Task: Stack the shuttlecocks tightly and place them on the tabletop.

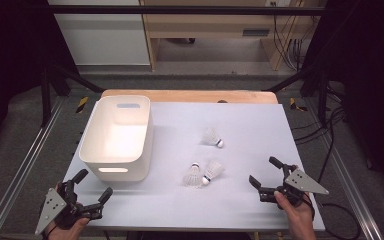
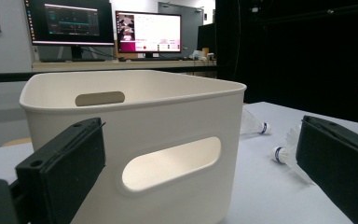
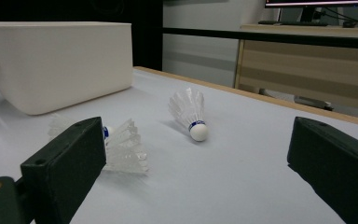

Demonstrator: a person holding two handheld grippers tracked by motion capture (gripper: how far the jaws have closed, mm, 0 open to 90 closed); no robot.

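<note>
On the pale worktop (image 1: 240, 200), three white shuttlecocks lie right of the white bin (image 1: 116, 137). Two of them lie together near the middle: the upright-looking shuttlecock (image 1: 193, 175) with its cork end at the top and feathers spread toward the front edge, and the tilted shuttlecock (image 1: 212, 172) just beside it on the right, its cork pointing down-left; their feather skirts look to touch or nearly touch. The far shuttlecock (image 1: 213, 137) lies apart from that pair, farther back, cork end to the right with a dark band around it. In the right gripper view this far shuttlecock (image 3: 189, 112) rests on its side in the open between the jaws' lines of sight, and the nearer pair shows partly behind the left jaw.

The right claw (image 1: 266, 174) sits at the front right of the worktop, near the pair but not touching any shuttlecock, its jaws spread wide with nothing between them. The left claw (image 1: 92, 184) sits at the front left corner, just in front of the bin's near wall, jaws likewise wide and holding nothing. In the left gripper view the bin's slotted handle (image 2: 171, 163) faces the camera.

The bin stands on the left part of the worktop, and what shows of its inside is bare.
</note>
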